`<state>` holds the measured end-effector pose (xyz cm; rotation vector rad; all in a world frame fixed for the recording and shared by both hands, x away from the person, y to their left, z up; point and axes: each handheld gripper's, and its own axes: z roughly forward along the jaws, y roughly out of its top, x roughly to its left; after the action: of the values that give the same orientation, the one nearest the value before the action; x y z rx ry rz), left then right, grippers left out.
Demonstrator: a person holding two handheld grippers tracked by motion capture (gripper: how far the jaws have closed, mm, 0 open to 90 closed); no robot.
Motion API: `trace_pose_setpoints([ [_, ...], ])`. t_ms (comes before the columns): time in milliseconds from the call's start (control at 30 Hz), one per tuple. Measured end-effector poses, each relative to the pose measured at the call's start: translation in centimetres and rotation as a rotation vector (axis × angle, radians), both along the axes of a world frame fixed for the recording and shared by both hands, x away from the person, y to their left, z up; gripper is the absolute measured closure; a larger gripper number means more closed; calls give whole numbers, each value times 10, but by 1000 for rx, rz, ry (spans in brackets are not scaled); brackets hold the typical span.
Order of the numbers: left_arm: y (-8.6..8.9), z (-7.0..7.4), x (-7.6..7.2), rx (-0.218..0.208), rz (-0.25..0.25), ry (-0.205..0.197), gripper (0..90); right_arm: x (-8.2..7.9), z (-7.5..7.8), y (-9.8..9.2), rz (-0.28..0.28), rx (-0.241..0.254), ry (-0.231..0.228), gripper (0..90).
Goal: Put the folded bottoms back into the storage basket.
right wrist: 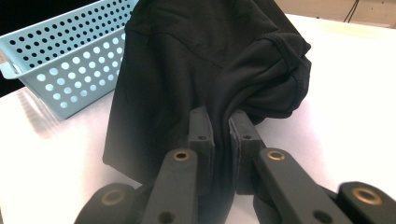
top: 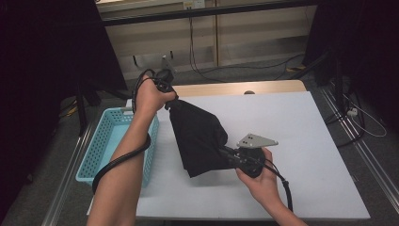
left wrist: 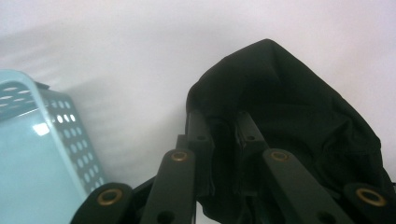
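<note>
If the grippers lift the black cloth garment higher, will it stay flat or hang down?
The black cloth garment probably hangs limp: it already sags and folds between the left gripper and right gripper. It seems light. Its thin edge might slip from the jaws.

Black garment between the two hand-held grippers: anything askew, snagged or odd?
Nothing stands out. The black garment hangs bunched between the left hand-held gripper and the right hand-held gripper, both shut on it. The blue basket sits upright beside it.
</note>
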<state>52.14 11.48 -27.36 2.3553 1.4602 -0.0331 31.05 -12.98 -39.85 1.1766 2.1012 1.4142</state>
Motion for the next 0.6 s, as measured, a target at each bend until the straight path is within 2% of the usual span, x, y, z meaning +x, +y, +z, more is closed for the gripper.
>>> trace_pose_setpoints([
  [333, 13, 17, 1, 5, 20, -6, 808, 4, 12, 15, 27, 11, -19, 820],
  [600, 23, 34, 2, 33, 28, -11, 808, 7, 23, 28, 58, 23, -31, 820],
])
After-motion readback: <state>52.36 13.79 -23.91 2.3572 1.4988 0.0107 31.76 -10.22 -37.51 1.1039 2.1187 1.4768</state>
